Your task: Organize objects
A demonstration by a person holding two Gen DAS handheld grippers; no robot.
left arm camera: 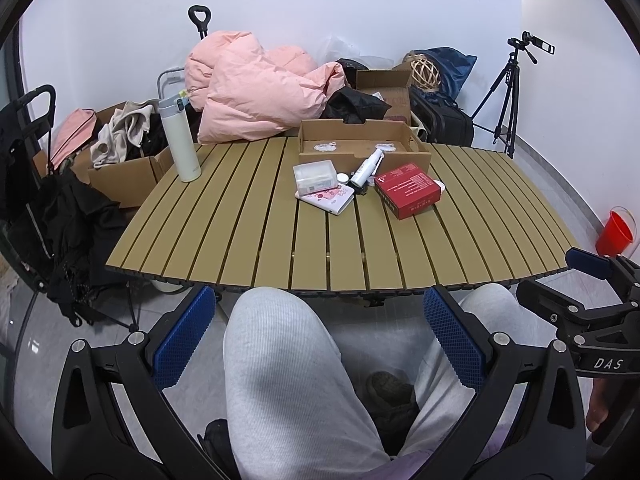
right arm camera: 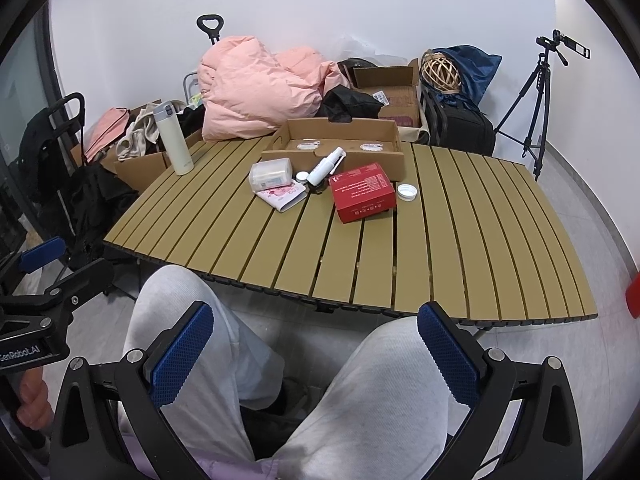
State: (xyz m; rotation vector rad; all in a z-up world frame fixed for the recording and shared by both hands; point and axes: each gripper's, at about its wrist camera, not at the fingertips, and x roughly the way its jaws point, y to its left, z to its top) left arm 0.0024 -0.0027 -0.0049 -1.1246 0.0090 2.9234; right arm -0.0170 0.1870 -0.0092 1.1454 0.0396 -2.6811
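Note:
On the slatted tan table (left arm camera: 248, 236) (right arm camera: 460, 240) lie a red box (left arm camera: 409, 189) (right arm camera: 362, 191), a white spray bottle (left arm camera: 367, 170) (right arm camera: 326, 166), a clear plastic container (left arm camera: 314, 175) (right arm camera: 271, 173) on a pink patterned pack (left arm camera: 326, 197) (right arm camera: 282, 196), and a white cap (right arm camera: 407, 191). A shallow cardboard tray (left arm camera: 362, 157) (right arm camera: 304, 155) stands behind them. A white flask (left arm camera: 179, 136) (right arm camera: 173, 140) is upright at the far left. My left gripper (left arm camera: 320, 338) and right gripper (right arm camera: 316, 354) hang open and empty over a person's grey-trousered knees, short of the table's near edge.
Behind the table sit a pink duvet (left arm camera: 256, 88) (right arm camera: 260, 84), cardboard boxes (left arm camera: 120, 176) with clothes, a black suitcase (right arm camera: 460, 126) and a tripod (left arm camera: 506, 92) (right arm camera: 536, 92). A black trolley (left arm camera: 32, 184) stands left. A red bucket (left arm camera: 614, 230) is on the floor at right.

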